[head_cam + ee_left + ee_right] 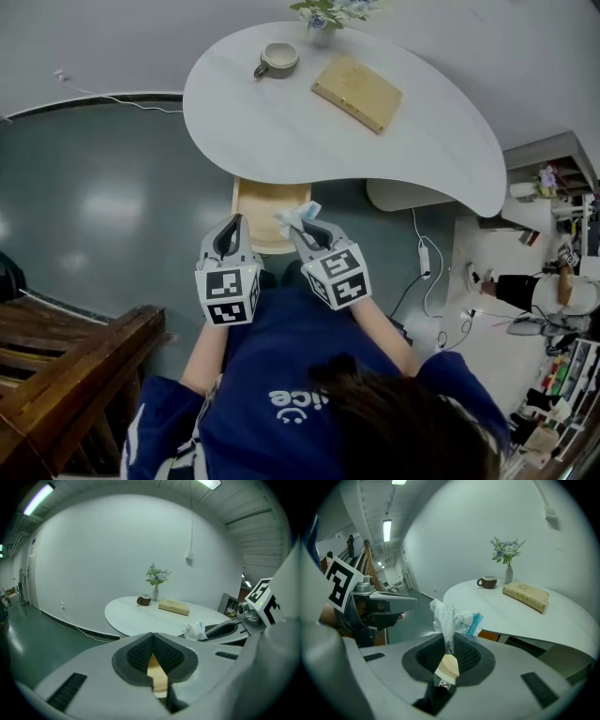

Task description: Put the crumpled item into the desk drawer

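The crumpled item (296, 215) is a white wad of paper with a blue patch. My right gripper (300, 229) is shut on it, and in the right gripper view the wad (451, 617) sticks up from between the dark pads (465, 654). The open wooden drawer (255, 202) juts out under the near edge of the white table (281, 141), just beyond both grippers. My left gripper (233, 223) hangs beside the right one, shut with nothing in it. In the left gripper view its tips (153, 636) meet, and the wad (195, 631) shows at the right.
On the table stand a brown mug (277, 59), a tan book (357, 91) and a vase of flowers (322, 23). A wooden railing (75, 366) lies at the lower left. A power strip with cables (424, 258) and a seated person (525, 291) are at the right.
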